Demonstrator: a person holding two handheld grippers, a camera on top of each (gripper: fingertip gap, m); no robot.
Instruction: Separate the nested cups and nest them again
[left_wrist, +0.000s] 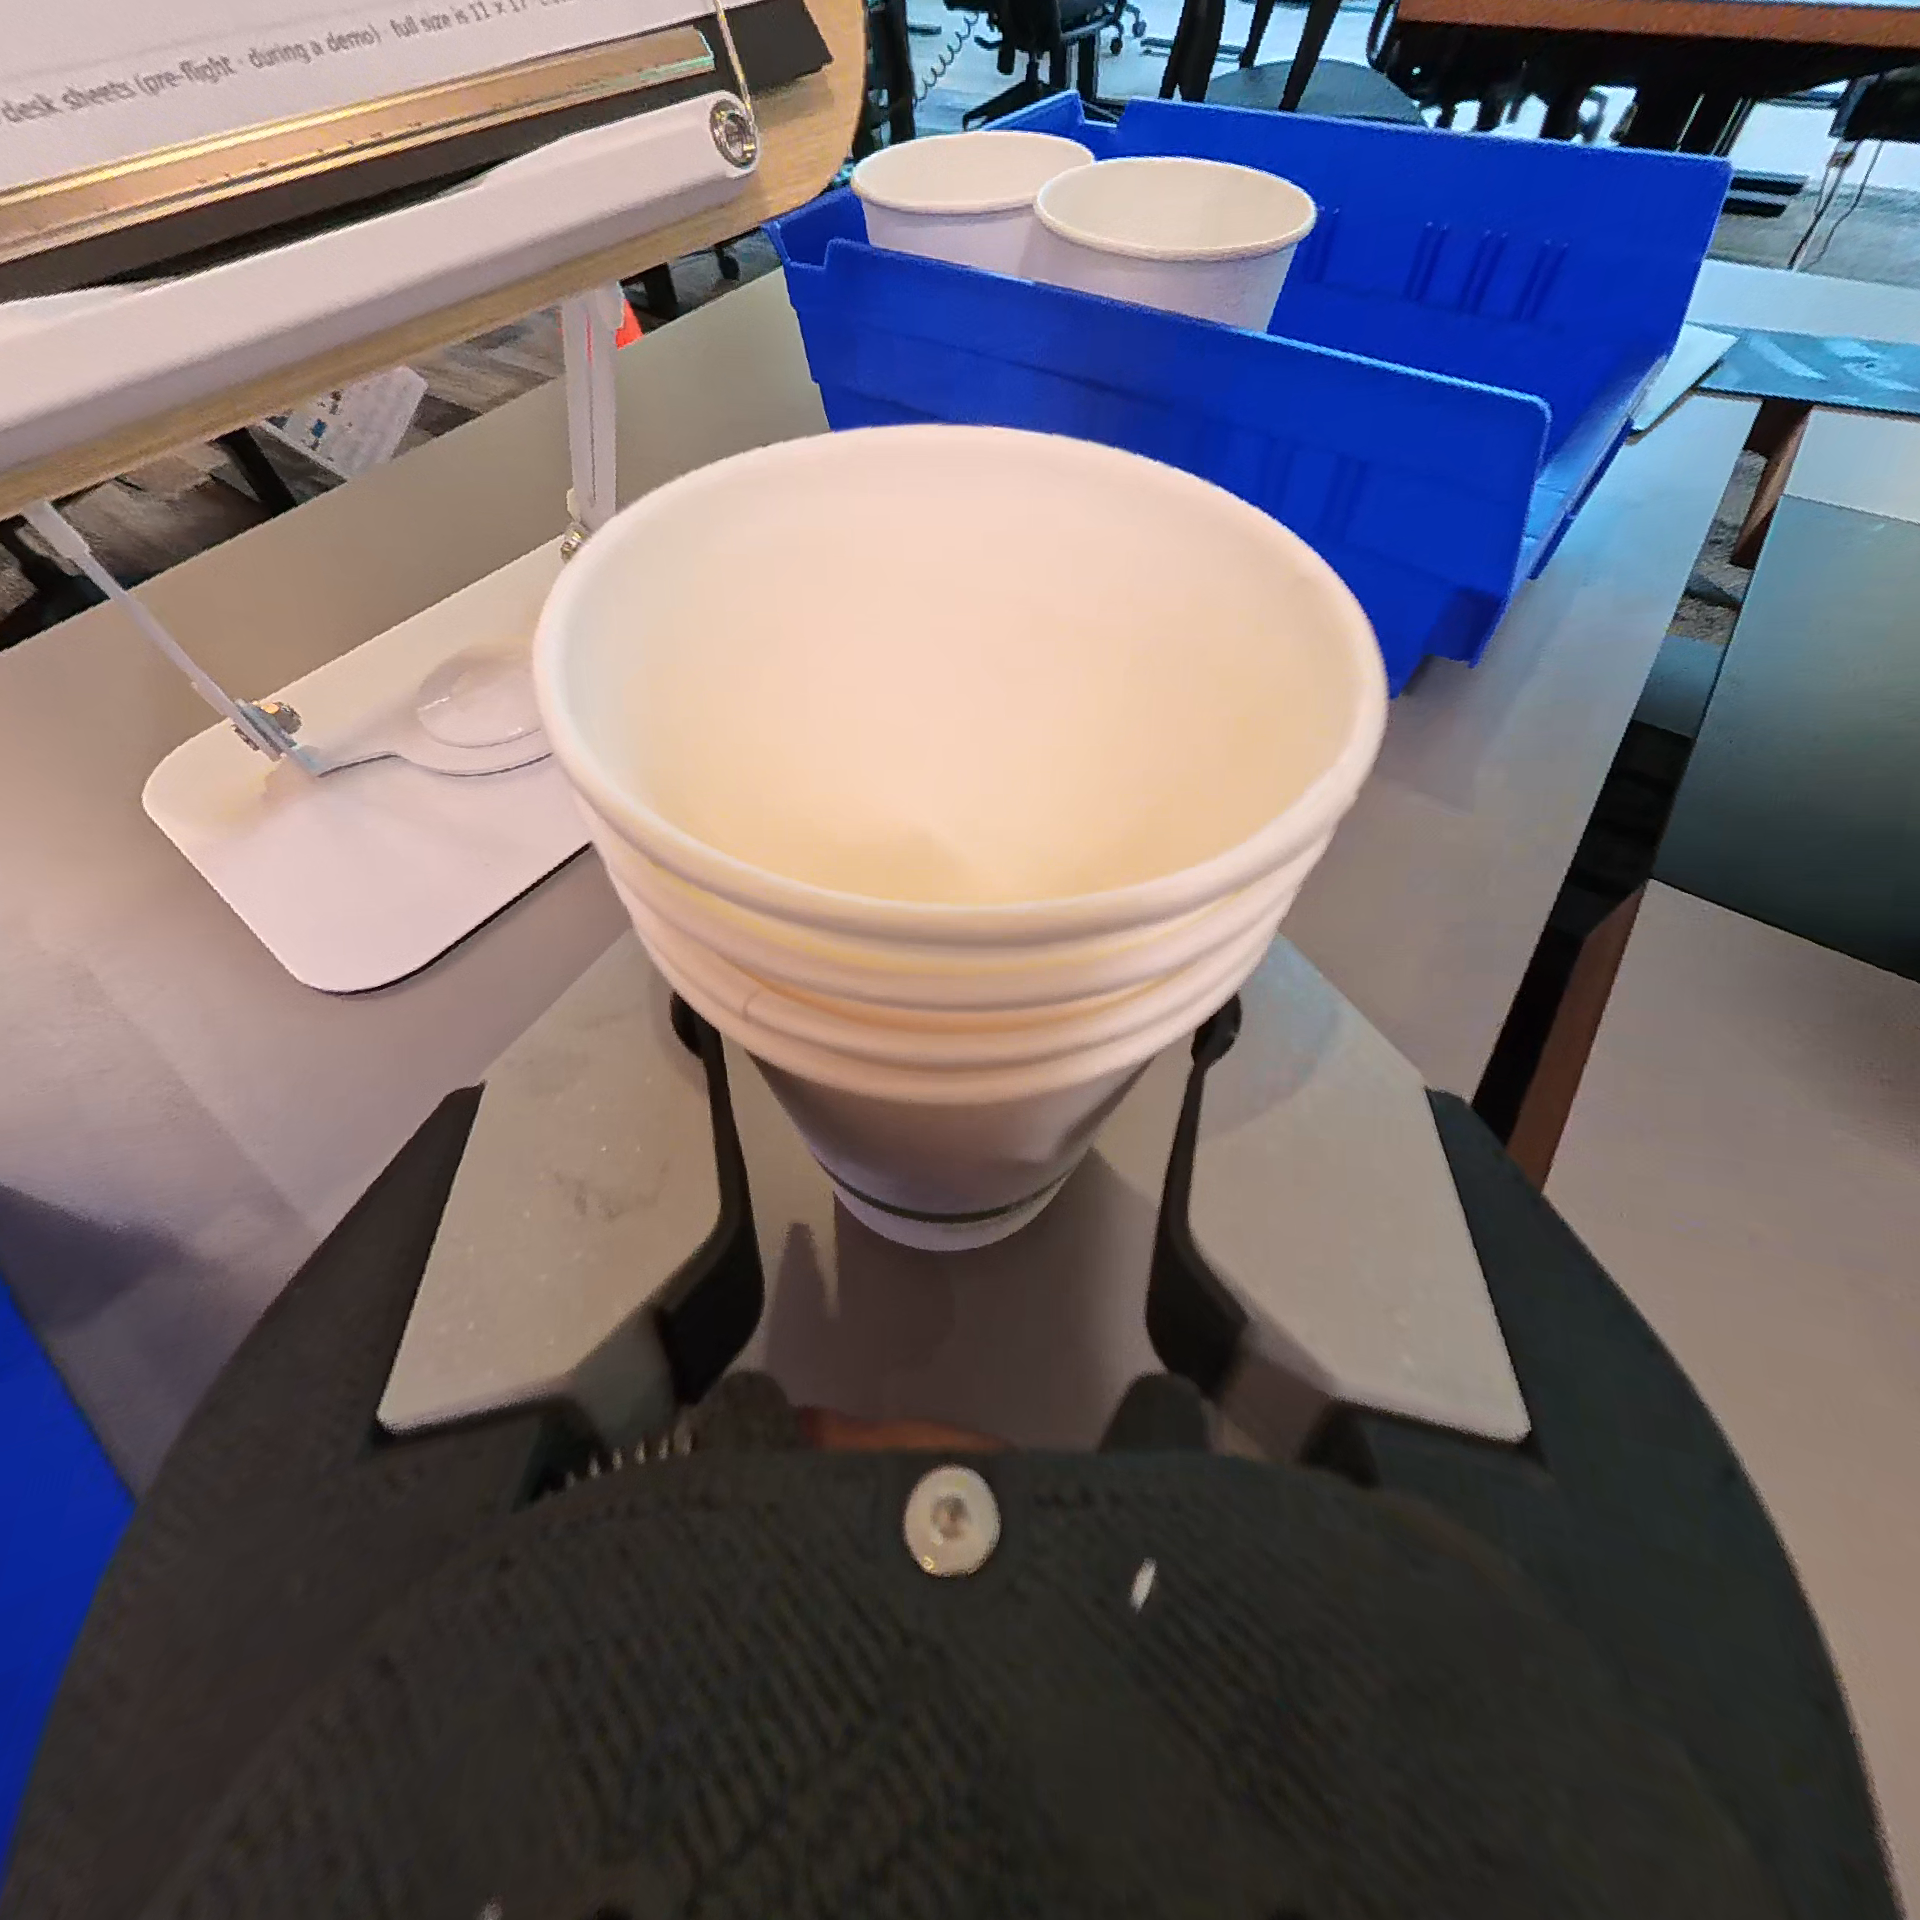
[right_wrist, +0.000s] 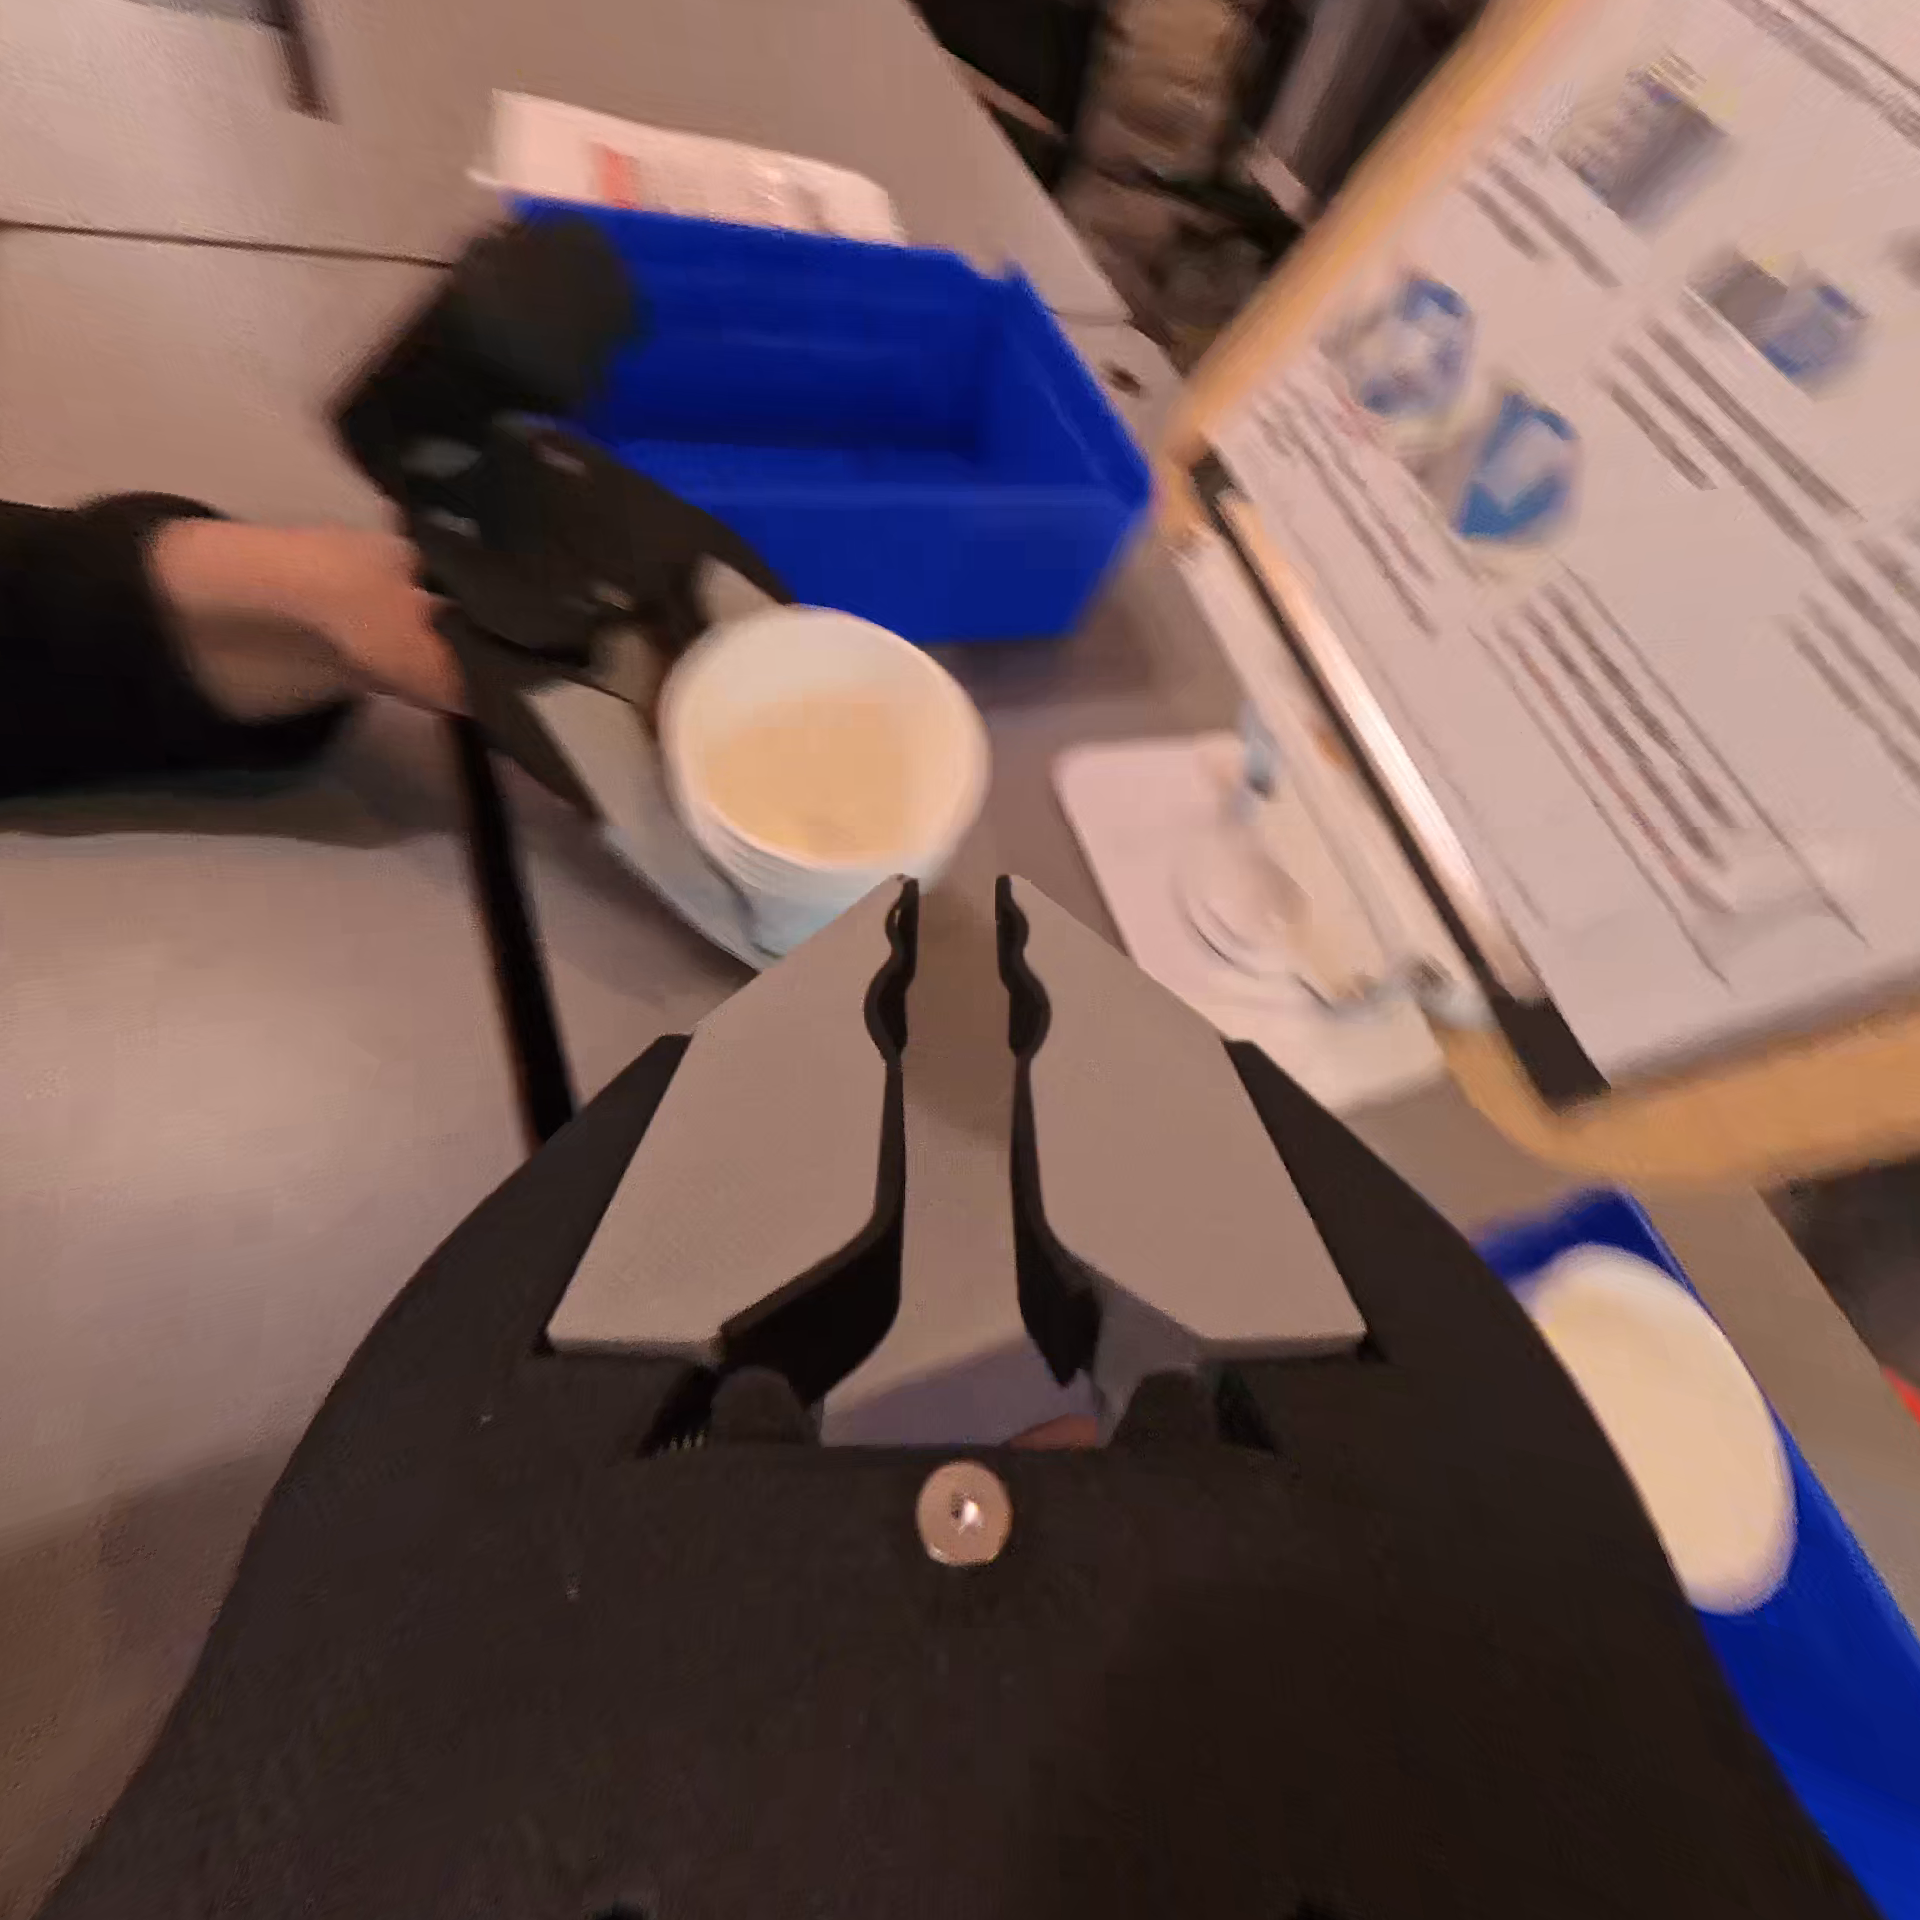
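A stack of several nested white paper cups (left_wrist: 956, 790) stands upright between my left gripper's fingers. My left gripper (left_wrist: 951, 1023) is shut on the stack, gripping it just under the rims. The stack also shows in the blurred right wrist view (right_wrist: 821, 769), with the left gripper (right_wrist: 582, 582) and a hand behind it. Two separate white cups (left_wrist: 1174, 239) stand in a blue bin (left_wrist: 1195, 416) beyond the stack. My right gripper (right_wrist: 956, 894) is open by a narrow gap and empty, just short of the stack. One more cup (right_wrist: 1662, 1444) sits in a blue bin at the lower right.
A tilted document stand with a printed sheet (left_wrist: 343, 156) rests on a white base (left_wrist: 343, 831) left of the stack; it fills the right side of the right wrist view (right_wrist: 1621, 540). Another blue bin (right_wrist: 862, 436) lies behind the left gripper. The grey table (left_wrist: 208, 1091) ends at right. The grippers' ends are close to 15 centimetres from one another.
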